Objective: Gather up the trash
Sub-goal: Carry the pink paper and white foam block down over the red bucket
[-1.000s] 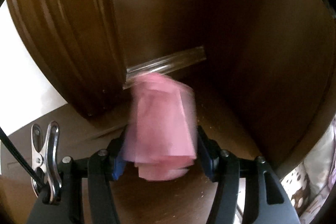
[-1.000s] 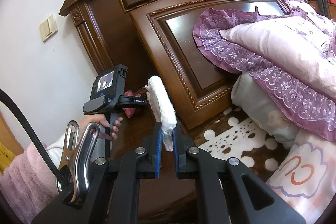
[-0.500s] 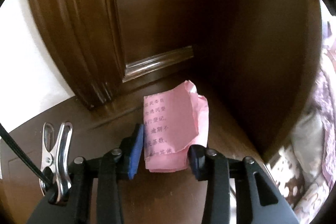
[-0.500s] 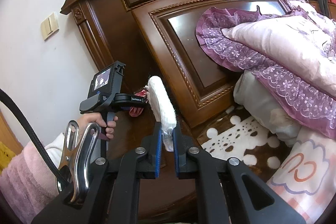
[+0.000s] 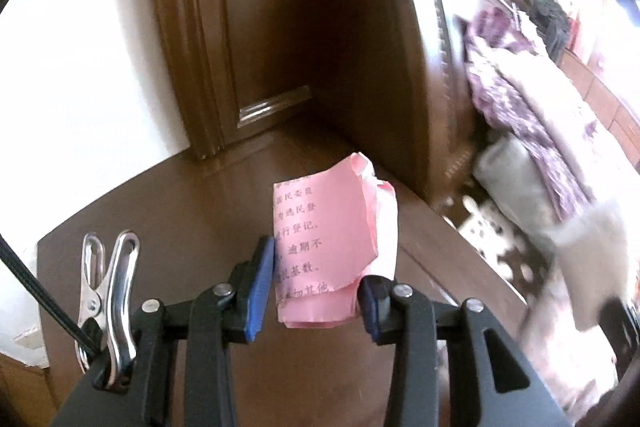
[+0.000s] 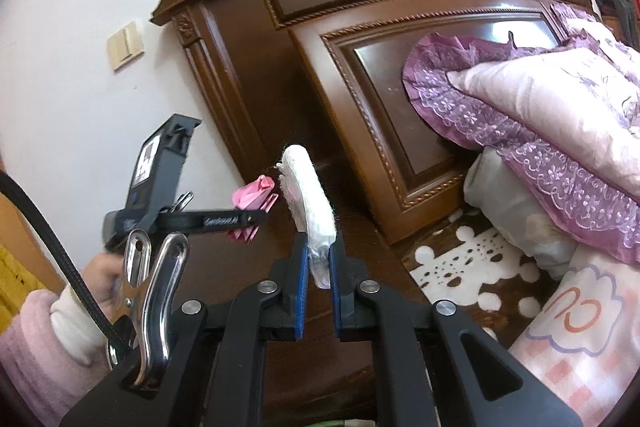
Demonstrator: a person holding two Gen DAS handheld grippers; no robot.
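My left gripper [image 5: 316, 287] is shut on a folded pink paper [image 5: 328, 247] with printed characters and holds it above the dark wooden nightstand [image 5: 200, 207]. In the right wrist view the left gripper [image 6: 256, 217] shows at left with the pink paper [image 6: 252, 195] in it. My right gripper [image 6: 318, 267] is shut on a white crumpled tissue [image 6: 308, 203] that sticks up between its blue pads, a little to the right of the left gripper. The tissue shows blurred at the right edge of the left wrist view [image 5: 588, 239].
A carved dark wooden headboard [image 6: 400, 47] stands behind the nightstand. A purple lace-edged pillow [image 6: 540, 99] and a grey pillow [image 6: 516, 203] lie on the bed at right, over a patterned sheet [image 6: 472, 263]. A beige wall switch [image 6: 125, 45] is on the white wall.
My left gripper has drawn back and lifted the pink paper away from the corner by the headboard, turning right towards the bed. My right gripper holds the tissue about as before.
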